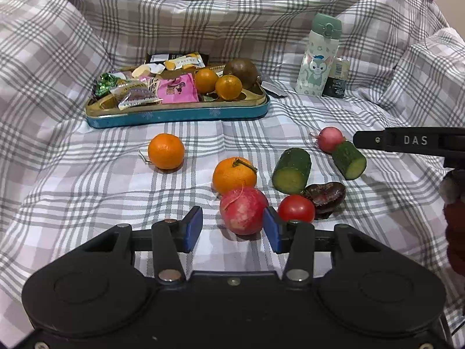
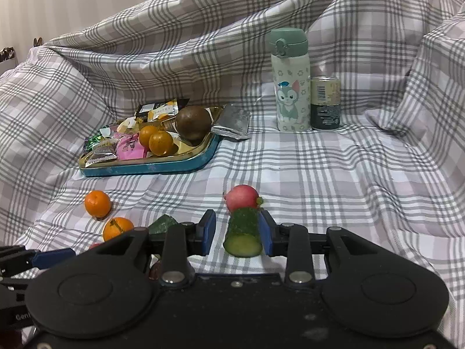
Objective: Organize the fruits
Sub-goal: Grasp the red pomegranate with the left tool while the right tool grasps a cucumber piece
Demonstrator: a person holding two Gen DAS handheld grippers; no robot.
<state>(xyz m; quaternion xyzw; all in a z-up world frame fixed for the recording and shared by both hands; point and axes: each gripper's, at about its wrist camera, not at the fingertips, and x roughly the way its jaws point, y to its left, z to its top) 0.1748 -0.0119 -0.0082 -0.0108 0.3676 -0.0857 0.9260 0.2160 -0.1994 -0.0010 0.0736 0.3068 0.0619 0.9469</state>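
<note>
On the checked cloth, in front of the blue tin tray, the loose produce lies in a loose cluster. The short cucumber piece lies on its side with its long axis running away from the right wrist camera, roughly in line with the fingers. Its pale cut face is turned back towards the camera, and its far end touches a small pink radish. A second cucumber piece lies just beside it, also on its side, with its cut face towards the left wrist camera.

The right gripper has its jaws apart around the first piece. The right-hand pad is right at the cucumber's skin, and a clear strip of cloth shows between the other pad and the cucumber – nothing is clamped.

The left gripper stands wide open – a large red radish sits between its jaws, close to the right-hand pad, with a wide gap on the other side. A tangerine touches the radish from behind, and a tomato lies just beside it.
</note>
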